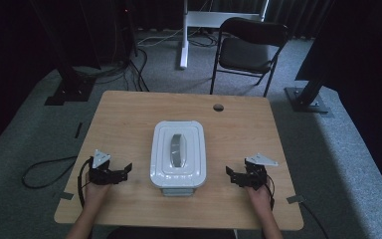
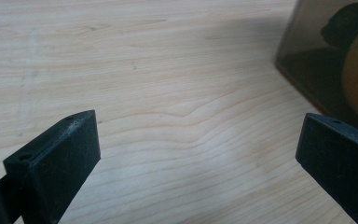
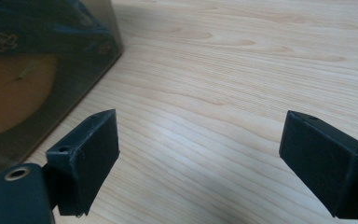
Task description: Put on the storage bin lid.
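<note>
The box (image 1: 178, 154) stands in the middle of the table (image 1: 129, 114), a little toward my side, and it lies between my two hands. It has a white lid (image 1: 164, 149) with a grey handle (image 1: 177, 149) along its middle, and the lid sits closed on top. Below the lid the walls of the box are clear and slightly dark.

My left hand-held gripper (image 1: 127, 169) rests on the table to the left of the box, near it but not touching. Its jaws point toward the box and stand wide apart, with nothing between them. In the left gripper view, I see bare wood between the jaws, and the clear wall of the box (image 2: 326, 56) is at the upper right, just beyond the right jaw. Something orange and something dark are inside, but I cannot tell what they are.

My right hand-held gripper (image 1: 229, 174) rests on the table to the right of the box, also near and apart from it. Its jaws are wide apart too and hold nothing. In the right gripper view, the wall of the box (image 3: 42, 70) is at the upper left, just beside the left jaw, and an orange round shape shows through it.
</note>
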The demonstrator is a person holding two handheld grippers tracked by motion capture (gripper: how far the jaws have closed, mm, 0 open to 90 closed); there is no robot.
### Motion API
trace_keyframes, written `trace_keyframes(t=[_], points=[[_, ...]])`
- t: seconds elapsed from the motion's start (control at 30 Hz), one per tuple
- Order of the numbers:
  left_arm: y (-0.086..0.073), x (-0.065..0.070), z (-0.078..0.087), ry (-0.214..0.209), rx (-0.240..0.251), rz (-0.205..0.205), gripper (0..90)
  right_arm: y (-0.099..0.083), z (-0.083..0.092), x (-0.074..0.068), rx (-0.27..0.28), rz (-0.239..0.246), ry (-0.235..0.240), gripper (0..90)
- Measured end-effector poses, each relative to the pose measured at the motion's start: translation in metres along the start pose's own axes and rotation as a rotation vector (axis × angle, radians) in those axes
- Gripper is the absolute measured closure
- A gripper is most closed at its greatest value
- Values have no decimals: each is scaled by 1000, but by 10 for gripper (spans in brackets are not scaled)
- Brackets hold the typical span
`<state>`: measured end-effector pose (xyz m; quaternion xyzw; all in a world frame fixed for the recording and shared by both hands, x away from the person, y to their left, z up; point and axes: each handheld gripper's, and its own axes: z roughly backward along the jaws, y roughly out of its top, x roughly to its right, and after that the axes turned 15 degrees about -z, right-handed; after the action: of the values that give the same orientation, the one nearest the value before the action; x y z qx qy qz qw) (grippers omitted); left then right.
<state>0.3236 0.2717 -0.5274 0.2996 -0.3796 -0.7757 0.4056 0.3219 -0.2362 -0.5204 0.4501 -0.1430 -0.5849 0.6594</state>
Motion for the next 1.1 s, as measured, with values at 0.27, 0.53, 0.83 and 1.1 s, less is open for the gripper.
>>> trace_keyframes(t=[0.27,0.53,0.83,1.1], points=[[-3,-6,3,26,-26,3,2,1,13,20,25,-41,-39,112],[-10,-14,9,34,-42,41,2,-4,23,38,38,-75,-79,112],[-20,-26,15,55,-110,69,2,-4,34,51,64,-102,-158,112],[-30,-34,19,79,-179,112,2,-9,41,71,32,-155,-251,112]])
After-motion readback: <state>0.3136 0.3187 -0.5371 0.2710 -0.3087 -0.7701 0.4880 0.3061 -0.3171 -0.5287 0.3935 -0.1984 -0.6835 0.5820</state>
